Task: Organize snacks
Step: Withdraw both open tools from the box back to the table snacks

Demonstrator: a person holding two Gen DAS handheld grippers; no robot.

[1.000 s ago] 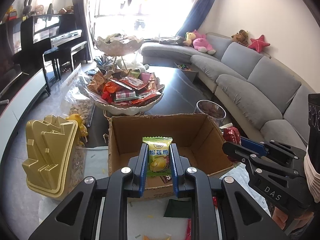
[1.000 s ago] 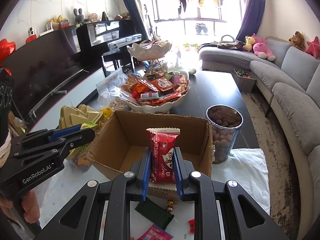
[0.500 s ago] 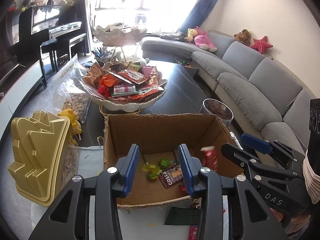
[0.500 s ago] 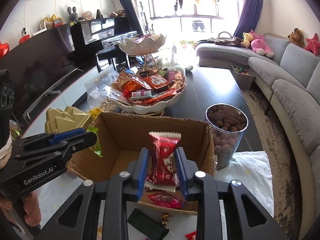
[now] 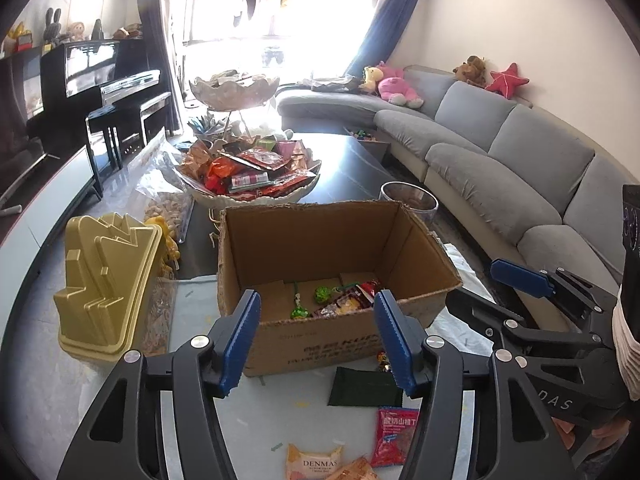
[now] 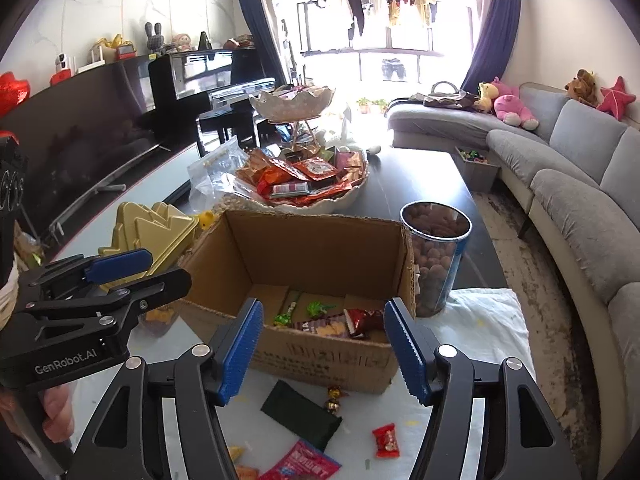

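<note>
Both jaws just opened, L gripper (image 5: 316,334) & R gripper (image 6: 324,344) empty, cardboard box (image 5: 320,240) w/ snacks (image 6: 332,320) just ahead.

A family living room: a long grey sectional sofa (image 5: 500,160) with plush toys (image 5: 394,88) curves along the wall, a black upright piano (image 5: 100,76) faces it, and laundry (image 6: 384,4) hangs at the sunlit balcony window beyond a snack-laden bench (image 6: 420,184).
</note>
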